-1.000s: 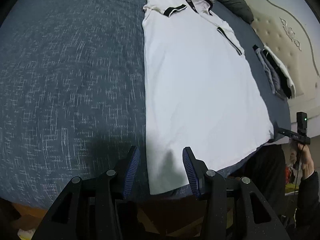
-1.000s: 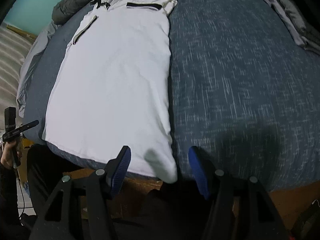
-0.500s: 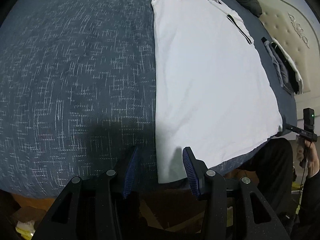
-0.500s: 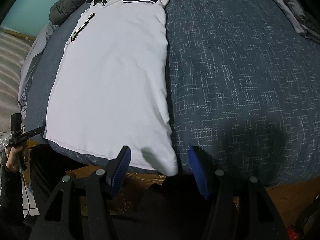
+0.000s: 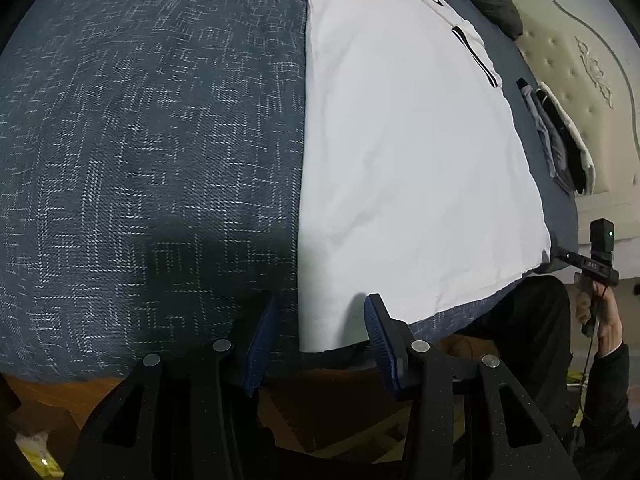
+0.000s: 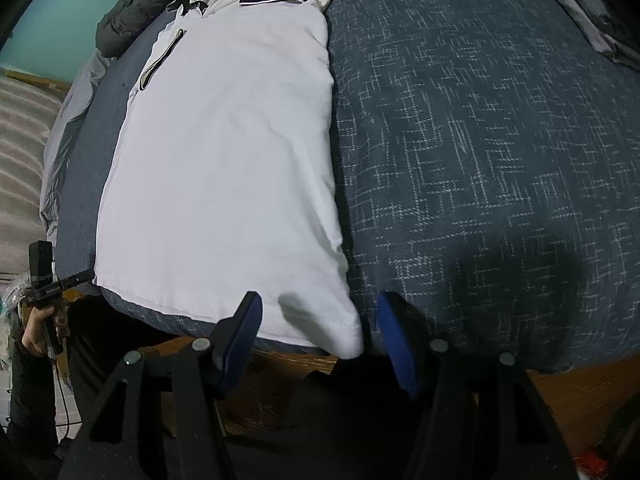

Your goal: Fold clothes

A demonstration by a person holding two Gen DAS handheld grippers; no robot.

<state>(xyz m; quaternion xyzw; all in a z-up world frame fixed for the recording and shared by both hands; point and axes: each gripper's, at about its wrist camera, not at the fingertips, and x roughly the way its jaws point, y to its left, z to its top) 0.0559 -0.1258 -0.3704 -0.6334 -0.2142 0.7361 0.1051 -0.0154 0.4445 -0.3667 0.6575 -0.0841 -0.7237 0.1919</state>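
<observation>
A white polo shirt [image 5: 408, 152] with black trim lies flat on the dark blue patterned bedspread [image 5: 140, 140], collar far, hem at the near bed edge. My left gripper [image 5: 320, 312] is open, its blue pads straddling the hem's left corner. In the right wrist view the same polo shirt [image 6: 224, 168] stretches away, and my right gripper [image 6: 320, 312] is open around the hem's right corner, which droops over the bed edge. Neither gripper pinches the cloth.
A dark grey jacket [image 5: 488, 4] lies beyond the collar. Folded dark and grey clothes [image 5: 560, 144] sit by the padded headboard [image 5: 580, 60]. More grey clothes [image 6: 580, 12] lie far right. A person's hand [image 5: 600, 312] holds the other gripper. The wooden bed frame [image 6: 580, 392] shows below.
Both grippers have moved in lower and closer to the shirt's hem corners; the shirt fills more of each view. The jaws stay open and the shirt has not moved.
</observation>
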